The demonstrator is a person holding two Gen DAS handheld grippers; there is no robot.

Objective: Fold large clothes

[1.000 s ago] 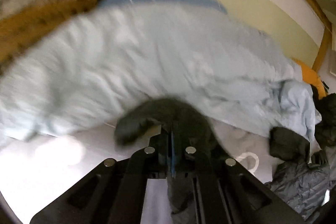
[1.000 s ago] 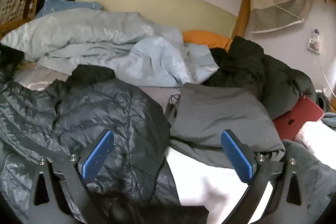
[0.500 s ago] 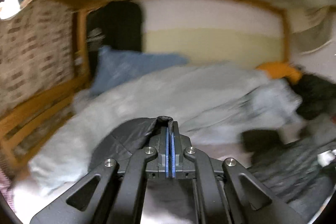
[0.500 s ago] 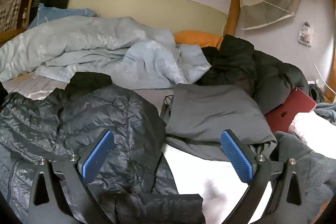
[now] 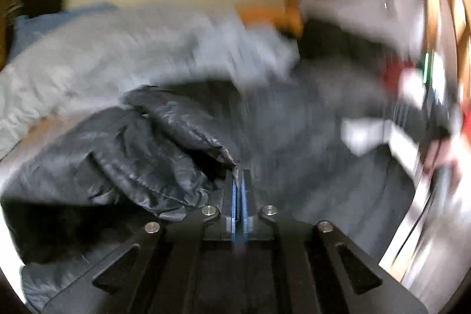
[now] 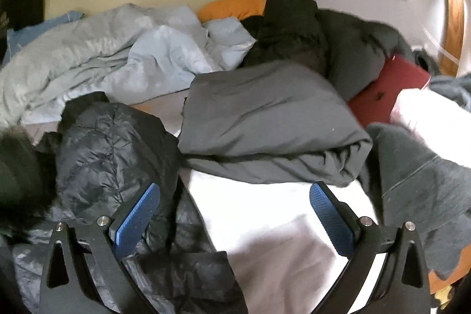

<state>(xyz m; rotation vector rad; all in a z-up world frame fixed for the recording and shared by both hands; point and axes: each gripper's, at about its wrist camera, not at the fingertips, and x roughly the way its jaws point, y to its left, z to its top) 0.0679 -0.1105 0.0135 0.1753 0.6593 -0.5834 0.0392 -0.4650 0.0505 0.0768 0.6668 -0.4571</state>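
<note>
Pinching edge of dark quilted puffer jacket (image 5: 141, 155), left gripper (image 5: 239, 187) had blue pads nearly together, thin fabric fold caught at tips; jaws just eased apart slightly. Jacket bulk lay left of and just ahead of that gripper, on bed; view heavily blurred. Right gripper (image 6: 235, 211) stood wide, holding nothing, above white sheet (image 6: 279, 240). Same jacket (image 6: 112, 155) lay under and beyond its left finger. Folded grey garment (image 6: 265, 119) just ahead; pale blue duvet (image 6: 117, 58) farther back.
</note>
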